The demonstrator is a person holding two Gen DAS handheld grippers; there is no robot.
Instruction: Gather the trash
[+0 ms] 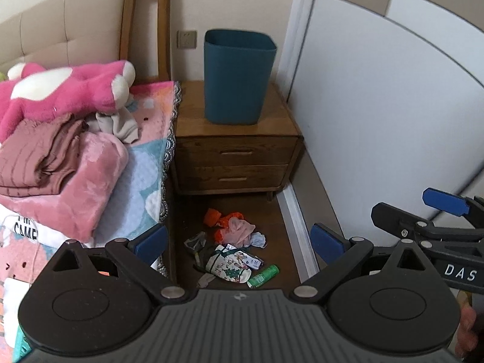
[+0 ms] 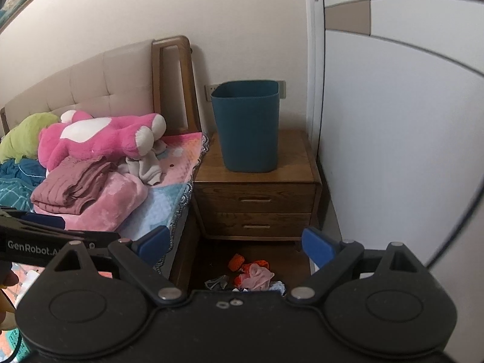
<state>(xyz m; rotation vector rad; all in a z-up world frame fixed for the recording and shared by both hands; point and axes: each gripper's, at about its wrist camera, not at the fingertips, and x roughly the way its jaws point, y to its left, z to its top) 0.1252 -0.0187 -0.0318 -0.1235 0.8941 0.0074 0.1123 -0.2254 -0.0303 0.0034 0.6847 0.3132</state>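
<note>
A pile of trash [image 1: 233,248] lies on the dark wood floor between the bed and the wardrobe: orange wrappers, a pink crumpled piece, a printed white wrapper [image 1: 230,266] and a small green bottle [image 1: 263,275]. Part of the pile shows in the right wrist view [image 2: 251,275]. A dark teal bin [image 1: 239,75] stands upright on the wooden nightstand [image 1: 236,151], also in the right wrist view [image 2: 246,124]. My left gripper [image 1: 239,243] is open and empty, above the pile. My right gripper [image 2: 234,245] is open and empty; it shows at the left view's right edge [image 1: 435,214].
A bed [image 1: 106,166] with folded pink clothes and a pink plush toy [image 1: 60,87] fills the left. A white sliding wardrobe [image 1: 378,106] with a floor rail bounds the right. The floor strip between them is narrow.
</note>
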